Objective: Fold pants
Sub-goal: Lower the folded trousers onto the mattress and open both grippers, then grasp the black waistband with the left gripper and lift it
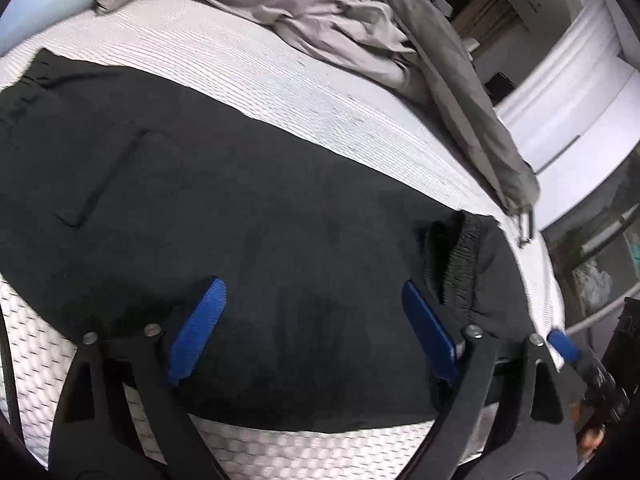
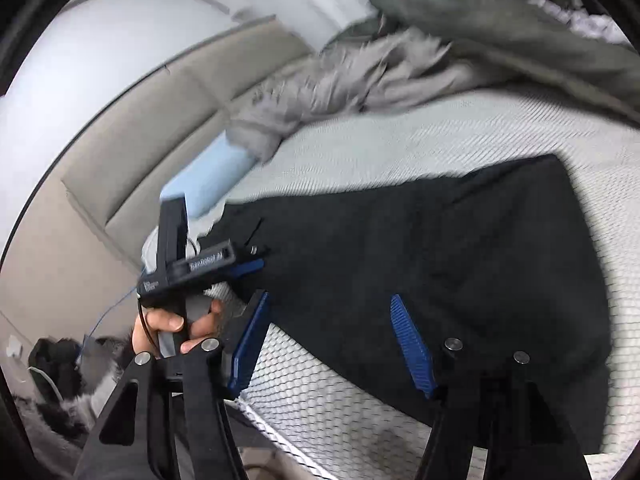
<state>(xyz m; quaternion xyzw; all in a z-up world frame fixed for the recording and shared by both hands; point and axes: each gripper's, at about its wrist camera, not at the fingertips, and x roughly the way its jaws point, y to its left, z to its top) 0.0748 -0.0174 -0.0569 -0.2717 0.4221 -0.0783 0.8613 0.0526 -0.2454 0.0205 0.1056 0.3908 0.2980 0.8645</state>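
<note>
The black pants point(image 1: 248, 216) lie flat across the white quilted mattress point(image 1: 304, 92), elastic waistband bunched by the bed's edge. Left gripper point(image 1: 314, 320) hovers over them with blue pads spread wide and nothing pinched. Right gripper point(image 2: 332, 340) is parted too, also empty. White lettering on the left gripper's body reads something like "SanRobot AI", too blurry to be sure.

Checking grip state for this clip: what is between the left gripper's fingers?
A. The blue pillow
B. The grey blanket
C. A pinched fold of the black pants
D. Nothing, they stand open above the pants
D: the left gripper has its blue fingers spread wide, with the black pants lying flat on the mattress beneath, not pinched.
</note>
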